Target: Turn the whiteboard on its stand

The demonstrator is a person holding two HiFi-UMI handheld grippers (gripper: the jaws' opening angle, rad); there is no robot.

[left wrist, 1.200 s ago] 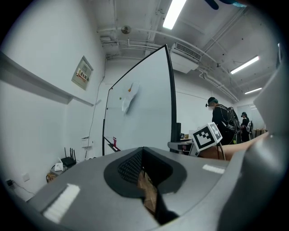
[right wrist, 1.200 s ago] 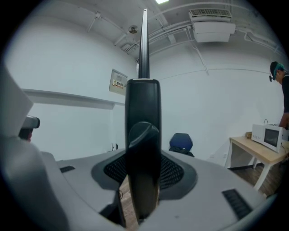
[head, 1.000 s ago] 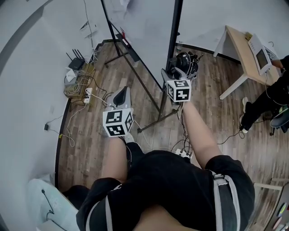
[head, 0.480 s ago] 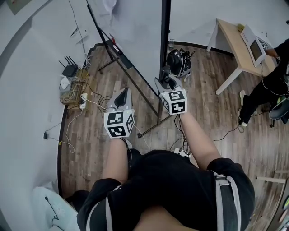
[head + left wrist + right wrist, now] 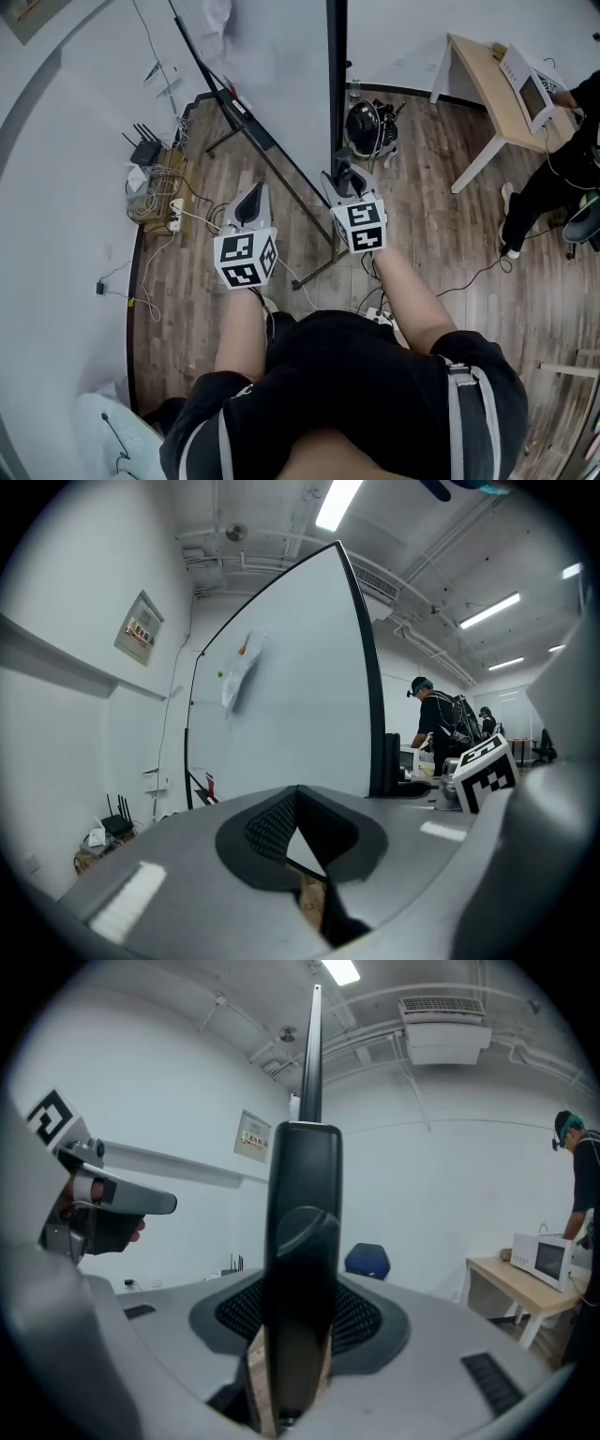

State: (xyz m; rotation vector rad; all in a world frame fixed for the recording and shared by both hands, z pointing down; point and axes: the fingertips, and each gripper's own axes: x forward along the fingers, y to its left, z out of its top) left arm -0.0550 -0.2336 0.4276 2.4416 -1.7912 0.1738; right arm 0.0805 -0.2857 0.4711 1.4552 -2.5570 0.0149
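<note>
The whiteboard [image 5: 281,56] stands upright on its black stand [image 5: 314,267], with its black side edge [image 5: 337,84] running up the middle of the head view. My right gripper [image 5: 345,174] is shut on that edge, and in the right gripper view the black frame bar [image 5: 305,1232] fills the gap between the jaws. My left gripper [image 5: 251,199] hovers to the left of the board's edge, shut and holding nothing. In the left gripper view the board's white face [image 5: 291,686] rises ahead.
A wooden table [image 5: 483,80] with a microwave [image 5: 527,89] stands at the right, with a person in black [image 5: 562,178] beside it. A router and cable tangle [image 5: 155,178] lie by the left wall. A black helmet-like object [image 5: 364,122] and a power strip [image 5: 380,319] sit on the floor.
The board's black edge and my right gripper on it have shifted left and a little toward me. The left gripper has barely moved.
</note>
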